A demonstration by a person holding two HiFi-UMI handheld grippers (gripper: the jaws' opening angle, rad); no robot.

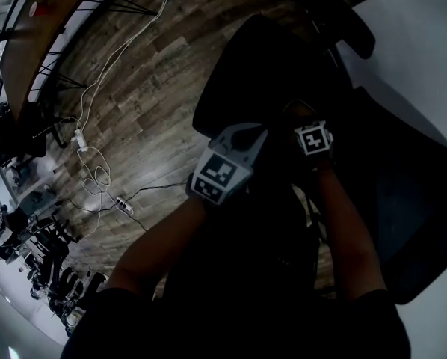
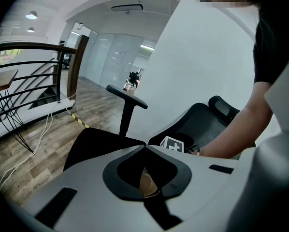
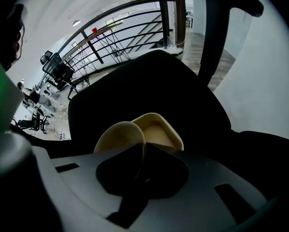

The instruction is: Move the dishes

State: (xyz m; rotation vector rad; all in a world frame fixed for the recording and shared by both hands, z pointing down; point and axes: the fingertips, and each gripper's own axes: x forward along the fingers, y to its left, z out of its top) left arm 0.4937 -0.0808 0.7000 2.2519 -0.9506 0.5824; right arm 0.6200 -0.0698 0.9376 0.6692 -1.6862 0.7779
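In the right gripper view two cream dishes stick out past the jaws: a round dish (image 3: pixel 119 137) and a squarish bowl (image 3: pixel 156 129) behind it. My right gripper (image 3: pixel 144 148) is shut on the round dish's rim, over a black chair seat (image 3: pixel 149 81). In the left gripper view my left gripper (image 2: pixel 145 148) is shut, with a thin tan dish edge (image 2: pixel 148 181) showing between its jaws; the rest of that dish is hidden. In the head view both grippers, the left gripper (image 1: pixel 222 172) and the right gripper (image 1: pixel 314 138), hang close together above the chair, and no dishes show.
A black office chair (image 1: pixel 272 73) with an armrest (image 2: pixel 126 96) stands on a wood floor (image 1: pixel 145 88). White cables and a power strip (image 1: pixel 89 163) lie on the floor at left. A white wall (image 1: pixel 421 43) is at right, black railings (image 2: pixel 33 76) further off.
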